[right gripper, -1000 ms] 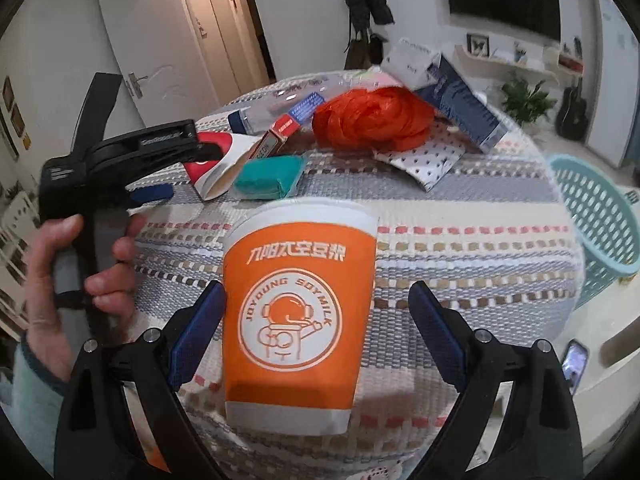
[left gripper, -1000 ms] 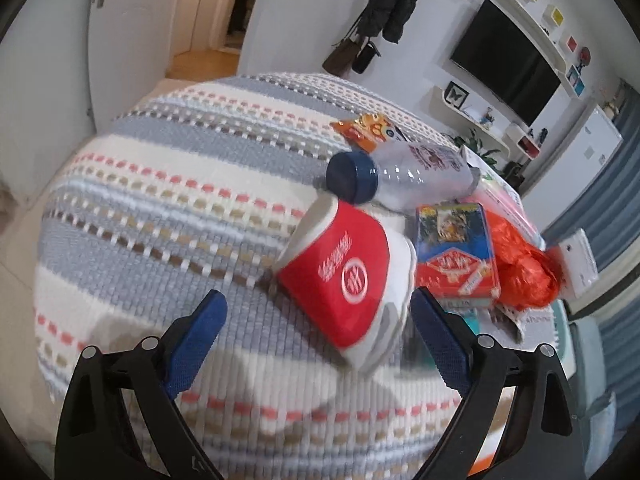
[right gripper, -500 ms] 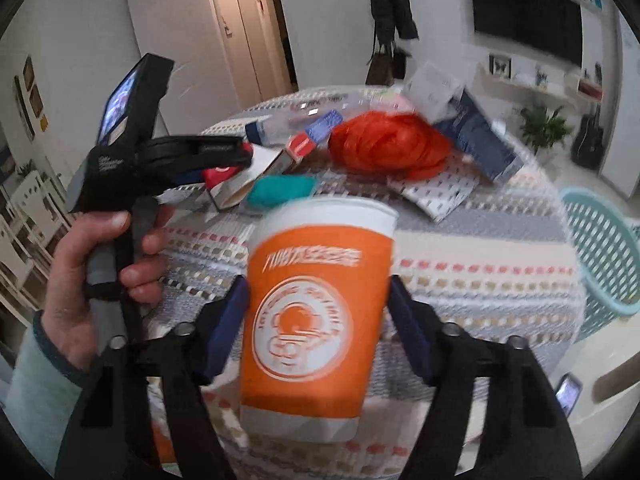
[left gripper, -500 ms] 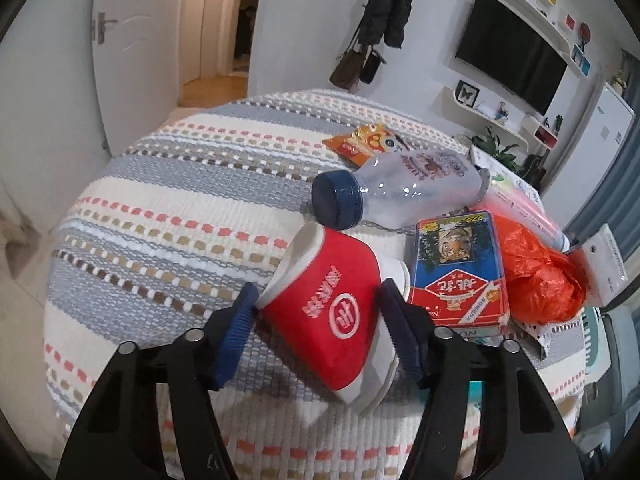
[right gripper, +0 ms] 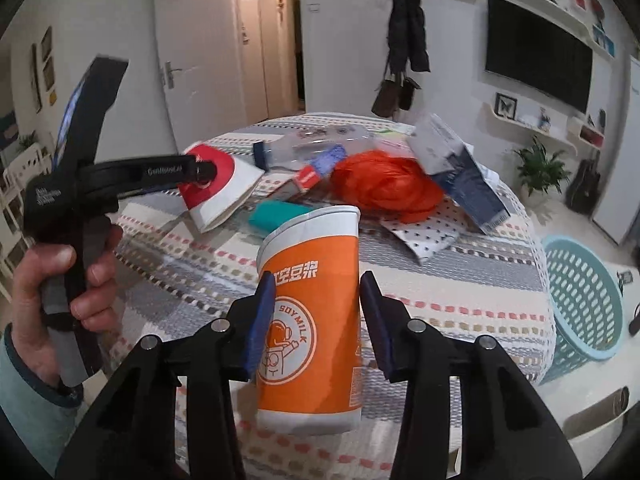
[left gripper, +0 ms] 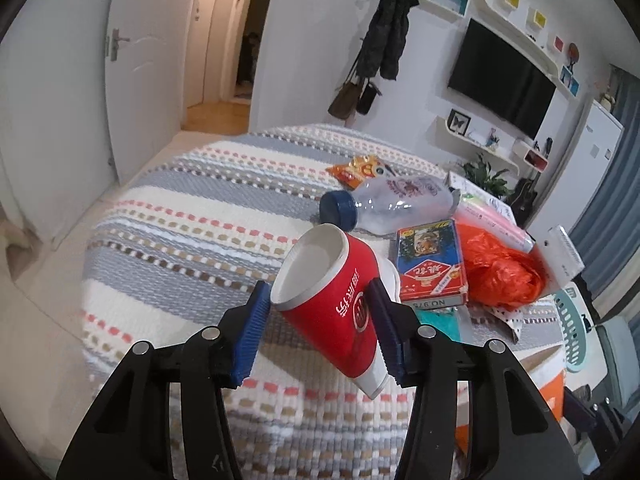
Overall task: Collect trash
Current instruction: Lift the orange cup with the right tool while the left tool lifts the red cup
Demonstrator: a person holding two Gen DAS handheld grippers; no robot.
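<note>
My left gripper (left gripper: pixel 320 320) is shut on a red paper cup (left gripper: pixel 336 304), tilted with its white mouth up and left, lifted off the striped tablecloth (left gripper: pixel 180 232). The cup and left gripper also show in the right wrist view (right gripper: pixel 212 188). My right gripper (right gripper: pixel 318 312) is shut on an orange soymilk cup (right gripper: pixel 312 320), held upright above the cloth. On the table lie a clear bottle with a blue cap (left gripper: pixel 384 204), a red and blue card box (left gripper: pixel 432 264), an orange plastic bag (left gripper: pixel 500 272) and a snack wrapper (left gripper: pixel 356 168).
A light blue laundry basket (right gripper: pixel 584 300) stands on the floor right of the table. A teal packet (right gripper: pixel 276 214), a dotted paper (right gripper: pixel 424 232) and a blue-white carton (right gripper: pixel 464 172) lie on the cloth. Doors and a wall TV stand behind.
Both grippers closed from open onto their cups. The left lifted the red cup off the cloth and tilted it; the right raised the orange cup.
</note>
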